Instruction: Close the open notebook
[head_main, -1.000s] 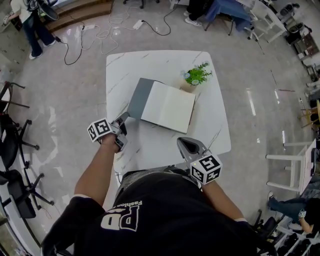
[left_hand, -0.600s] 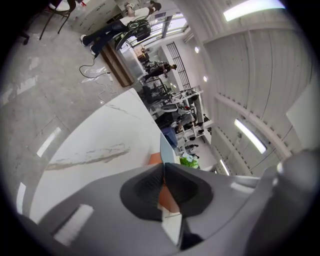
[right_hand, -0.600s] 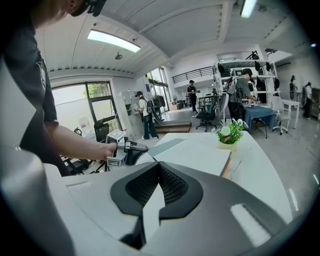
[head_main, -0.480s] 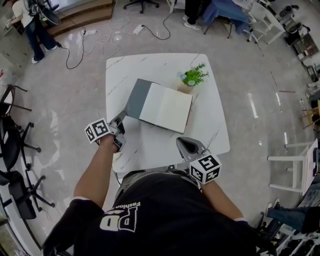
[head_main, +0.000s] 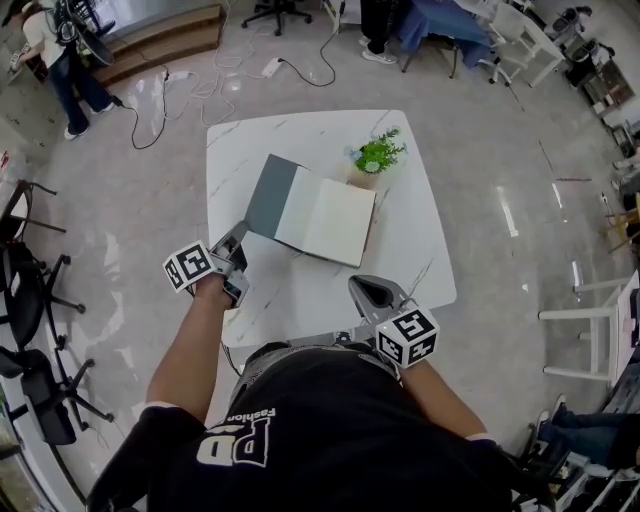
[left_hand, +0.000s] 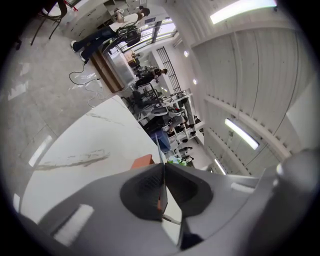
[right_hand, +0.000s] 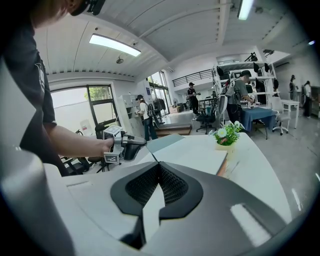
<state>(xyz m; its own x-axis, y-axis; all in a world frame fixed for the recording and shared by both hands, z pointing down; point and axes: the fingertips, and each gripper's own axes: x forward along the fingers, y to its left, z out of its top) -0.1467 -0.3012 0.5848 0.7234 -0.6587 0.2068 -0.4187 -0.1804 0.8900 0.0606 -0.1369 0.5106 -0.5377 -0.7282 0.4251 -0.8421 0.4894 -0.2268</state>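
The open notebook (head_main: 322, 217) lies on the white marble table (head_main: 300, 295), white pages up, its grey cover (head_main: 268, 195) spread to the left. My left gripper (head_main: 240, 233) is at the cover's near left corner. In the left gripper view its jaws are shut on the thin cover edge (left_hand: 161, 192). From the right gripper view I see the notebook (right_hand: 195, 155), the grey cover (right_hand: 165, 141) and the left gripper (right_hand: 134, 145) at that corner. My right gripper (head_main: 363, 284) hovers over the table's near edge, shut (right_hand: 159, 167) and holding nothing.
A small potted plant (head_main: 376, 157) stands just past the notebook's far right corner. Black chairs (head_main: 30, 300) stand on the floor to the left, cables (head_main: 230, 70) trail beyond the table, and people stand at the back. White furniture (head_main: 590, 330) is at the right.
The head view has shifted a little. My left gripper stays at the cover's corner, drifting slightly left. The right gripper has not moved.
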